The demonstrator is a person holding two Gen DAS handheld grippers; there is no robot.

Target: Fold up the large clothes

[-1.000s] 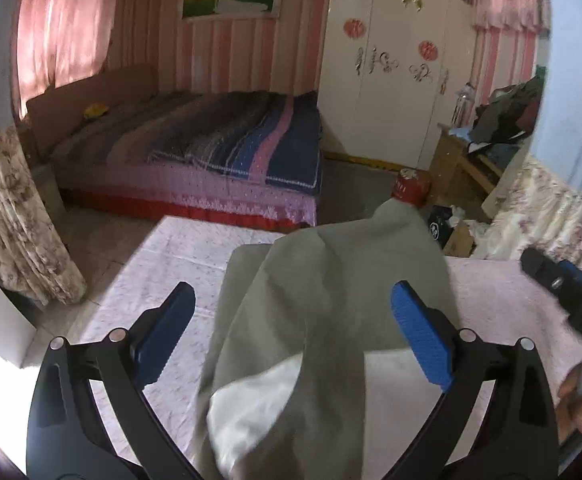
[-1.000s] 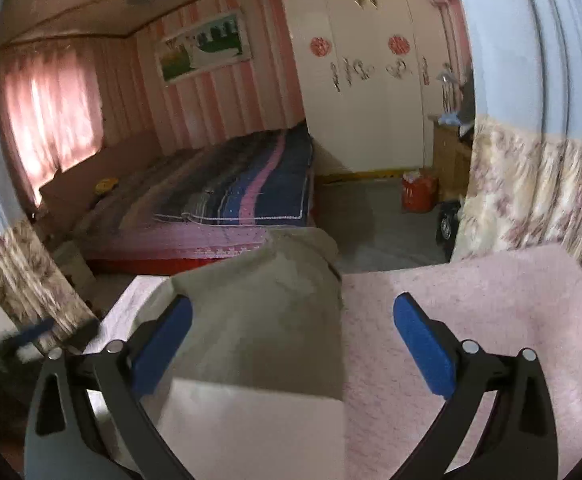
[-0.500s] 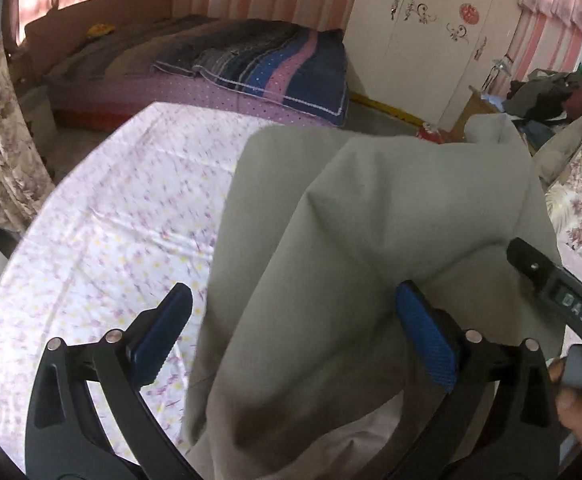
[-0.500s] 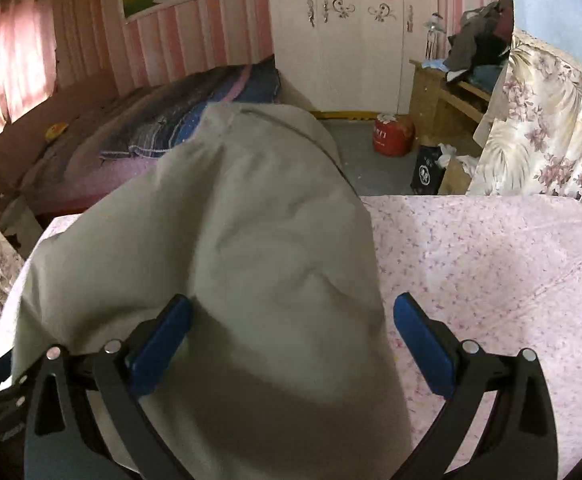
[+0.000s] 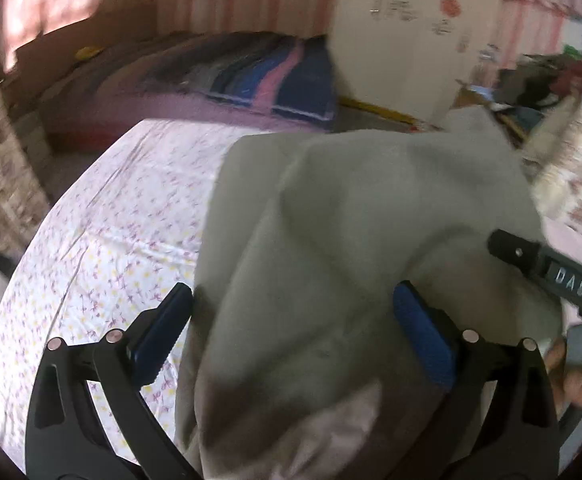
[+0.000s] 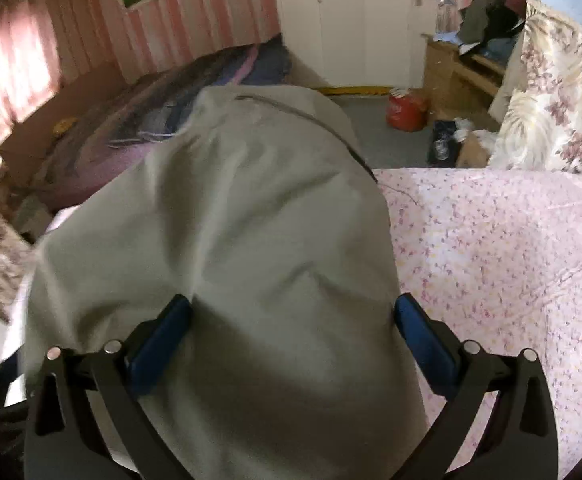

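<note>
A large grey-green garment (image 5: 351,240) lies in a heap on a table covered with a pink flowered cloth (image 5: 123,232). My left gripper (image 5: 295,332) is open, its blue pads on either side of the garment's near part. The garment (image 6: 231,240) fills the right wrist view, a dark seam running along its far edge. My right gripper (image 6: 291,336) is open, its pads straddling the fabric. The right gripper's black body (image 5: 551,276) shows at the right of the left wrist view, with the holding hand below it.
The flowered cloth (image 6: 491,260) lies bare to the right of the garment. Beyond the table are a bed with a striped blanket (image 5: 259,76), a white wardrobe (image 6: 351,20), a red container (image 6: 405,110) on the floor and a wooden desk piled with clothes (image 6: 487,28).
Both grippers have tilted down and come close over the garment, which now fills the space between the pads. The jaws have stayed open.
</note>
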